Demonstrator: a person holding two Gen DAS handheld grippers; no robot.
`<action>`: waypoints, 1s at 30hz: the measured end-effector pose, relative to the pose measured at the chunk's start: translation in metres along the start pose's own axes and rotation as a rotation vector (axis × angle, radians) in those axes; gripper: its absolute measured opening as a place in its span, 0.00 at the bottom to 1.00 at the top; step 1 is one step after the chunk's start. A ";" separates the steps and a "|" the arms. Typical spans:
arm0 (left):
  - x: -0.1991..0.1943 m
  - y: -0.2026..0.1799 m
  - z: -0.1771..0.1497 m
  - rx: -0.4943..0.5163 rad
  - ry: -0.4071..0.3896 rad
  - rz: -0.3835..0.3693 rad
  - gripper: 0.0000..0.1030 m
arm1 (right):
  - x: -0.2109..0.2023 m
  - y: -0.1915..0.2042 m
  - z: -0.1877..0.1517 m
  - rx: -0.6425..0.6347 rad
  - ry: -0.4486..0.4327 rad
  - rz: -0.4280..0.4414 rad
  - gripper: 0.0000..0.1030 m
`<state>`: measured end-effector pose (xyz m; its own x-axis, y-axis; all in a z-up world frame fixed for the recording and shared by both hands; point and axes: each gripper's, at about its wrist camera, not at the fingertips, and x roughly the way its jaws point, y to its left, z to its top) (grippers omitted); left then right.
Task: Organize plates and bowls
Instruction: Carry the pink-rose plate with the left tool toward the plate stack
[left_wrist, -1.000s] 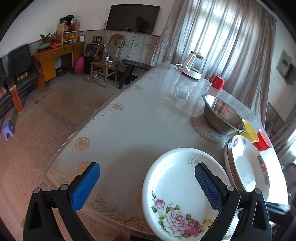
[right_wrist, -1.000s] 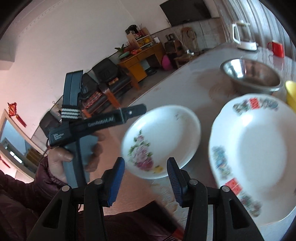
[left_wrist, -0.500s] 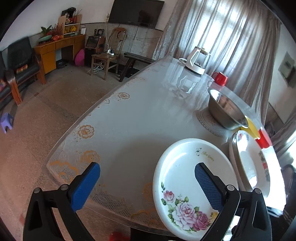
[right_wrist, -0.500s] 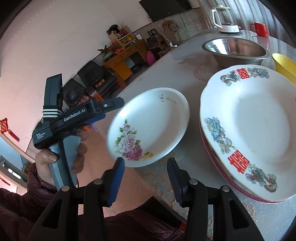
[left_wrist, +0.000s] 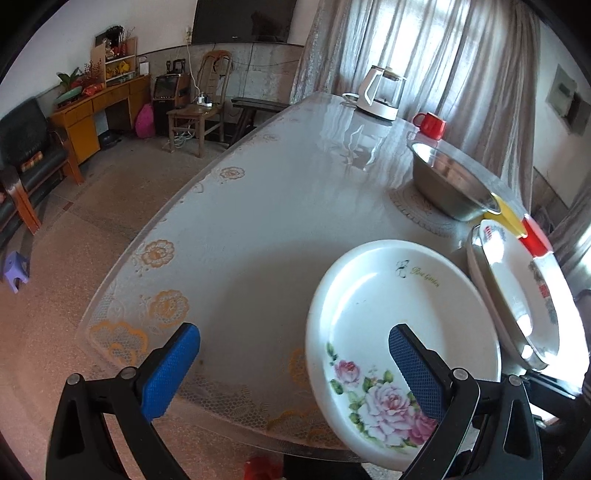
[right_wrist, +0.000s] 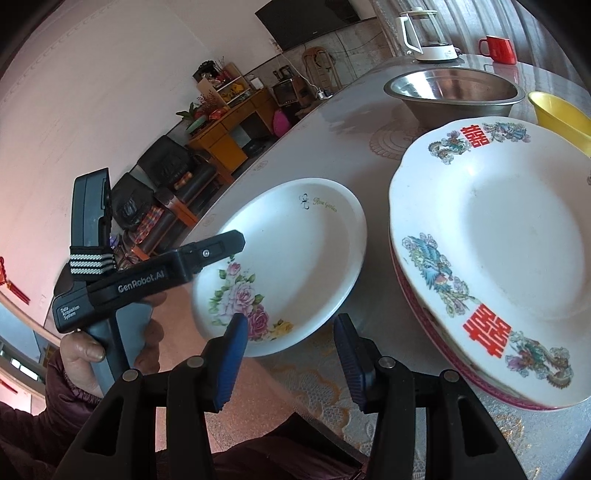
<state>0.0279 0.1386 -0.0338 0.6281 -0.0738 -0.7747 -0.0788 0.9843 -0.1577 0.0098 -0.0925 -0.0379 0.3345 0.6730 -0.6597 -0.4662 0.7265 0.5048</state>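
a white rose plate (left_wrist: 391, 314) is seen at the near edge of the glass-topped table (left_wrist: 266, 229), its flowered rim overhanging the edge, just beside a stack of larger plates printed with red characters and birds (right_wrist: 509, 229). a steel bowl (right_wrist: 454, 92) and a yellow bowl (right_wrist: 561, 114) are placed beyond the stack.

the left gripper (left_wrist: 291, 365) is held wide apart and nothing is grasped; one blue pad is seen over the plate's well, the other off to the side above bare table. the right gripper (right_wrist: 291, 343) is likewise spread, with the plate's flowered rim seen between its pads, though contact cannot be confirmed from either view.

the plate is judged to be glazed ceramic: stiff, smooth, slippery under rubber pads, moderately heavy and easily chipped (a drop onto the floor below would likely break it). it is best taken by the overhanging rim, one pad above and one beneath, pinched firmly and kept level. a grip across the well would be expected to slide. it should be lowered gently onto the stack, since glaze on glaze skids.
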 end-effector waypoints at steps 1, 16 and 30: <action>0.001 0.000 -0.001 0.008 -0.001 0.004 1.00 | 0.002 0.000 0.000 0.001 -0.001 -0.006 0.48; -0.003 0.002 -0.003 0.085 -0.003 -0.134 0.74 | 0.004 -0.006 0.001 0.066 -0.051 0.073 0.63; -0.003 -0.018 -0.009 0.184 -0.008 -0.201 0.53 | 0.008 0.004 0.003 0.058 -0.053 0.030 0.64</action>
<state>0.0201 0.1195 -0.0341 0.6228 -0.2698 -0.7344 0.1897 0.9627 -0.1928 0.0128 -0.0834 -0.0394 0.3650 0.6996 -0.6142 -0.4291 0.7119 0.5559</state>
